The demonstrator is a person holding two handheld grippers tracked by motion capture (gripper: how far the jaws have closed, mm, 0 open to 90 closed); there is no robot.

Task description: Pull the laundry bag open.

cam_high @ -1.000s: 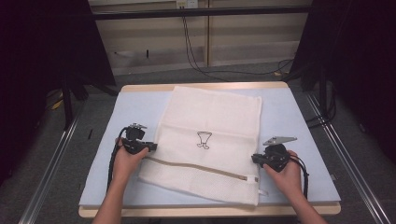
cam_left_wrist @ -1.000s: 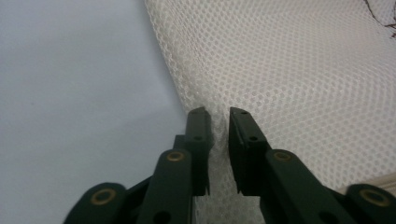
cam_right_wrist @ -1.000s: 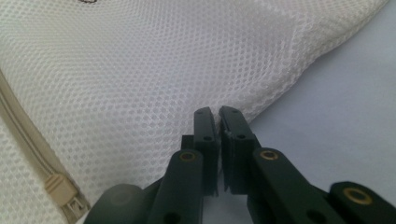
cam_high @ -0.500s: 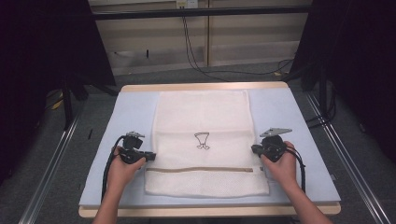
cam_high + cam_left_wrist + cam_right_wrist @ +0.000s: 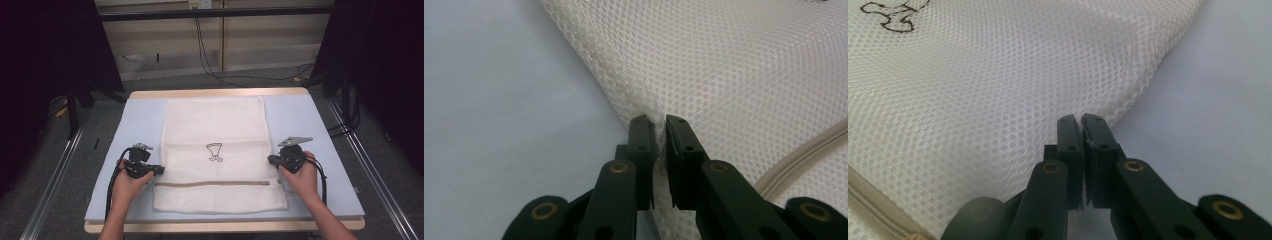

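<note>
A white mesh laundry bag (image 5: pixel 215 125) lies flat and square on the pale blue table top (image 5: pixel 320 130), with a small dark printed figure (image 5: pixel 215 151) at its centre and a beige zipper (image 5: pixel 215 183) across its near end. My left gripper (image 5: pixel 161 170) is shut on the bag's left edge just above the zipper. In the left gripper view the mesh (image 5: pixel 734 65) is pinched between its jaws (image 5: pixel 660 125), with the zipper (image 5: pixel 804 155) to the right. My right gripper (image 5: pixel 270 160) is shut on the bag's right edge. In the right gripper view its jaws (image 5: pixel 1080 122) clamp the mesh (image 5: pixel 998 85) hem.
Bare blue table surface runs down both sides of the bag and along the front wooden edge (image 5: pixel 225 227). Metal rails (image 5: pixel 55 180) flank the table on the floor. Black cables (image 5: pixel 210 55) hang over the wall and floor behind the table.
The bag lay skewed a second ago, its near end swung to the right. It is now straight and flat. Both hands shifted with it, the left one moving rightward and slightly away.
</note>
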